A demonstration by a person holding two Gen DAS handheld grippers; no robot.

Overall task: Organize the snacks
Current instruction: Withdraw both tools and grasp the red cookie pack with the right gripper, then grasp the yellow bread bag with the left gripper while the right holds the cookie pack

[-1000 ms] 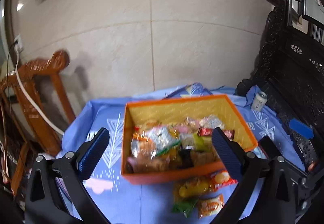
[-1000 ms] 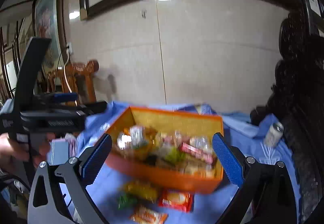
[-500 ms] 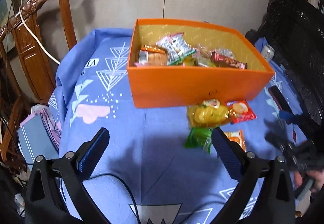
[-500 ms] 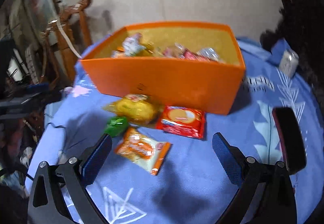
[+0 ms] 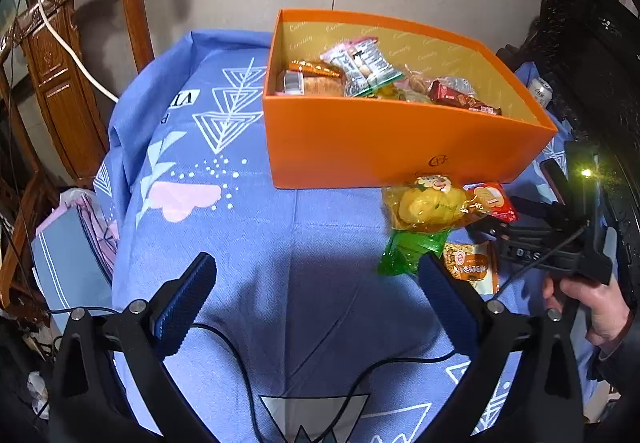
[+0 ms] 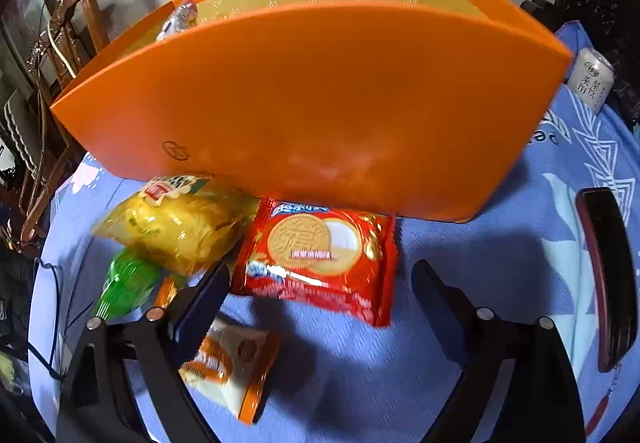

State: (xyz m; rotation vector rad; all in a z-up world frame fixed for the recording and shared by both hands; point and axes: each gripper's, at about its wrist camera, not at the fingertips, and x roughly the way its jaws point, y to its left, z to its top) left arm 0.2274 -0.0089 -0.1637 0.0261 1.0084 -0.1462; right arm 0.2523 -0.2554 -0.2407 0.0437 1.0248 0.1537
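An orange box (image 5: 400,139) with several wrapped snacks inside stands on a blue cloth. In front of it lie a yellow packet (image 5: 428,207), a green packet (image 5: 408,251), a red biscuit packet (image 5: 494,199) and an orange-white packet (image 5: 472,267). My left gripper (image 5: 316,267) is open over bare cloth, left of these packets. My right gripper (image 6: 322,275) points down at the red biscuit packet (image 6: 320,255). Its jaws are closing, with the packet's near edge between the tips and neither pad touching it. The yellow packet (image 6: 180,223) and orange-white packet (image 6: 228,359) lie at its left finger.
A drink can (image 6: 592,83) stands right of the box, and a dark flat device (image 6: 608,283) lies on the cloth at the right. A carved wooden chair (image 5: 80,63) is at the left and dark carved furniture (image 5: 592,43) at the right. A black cable (image 5: 248,383) crosses the cloth.
Both grippers have come down and tipped toward the table. The right one has dropped close to the red packet in front of the box, and its jaws have narrowed a little.
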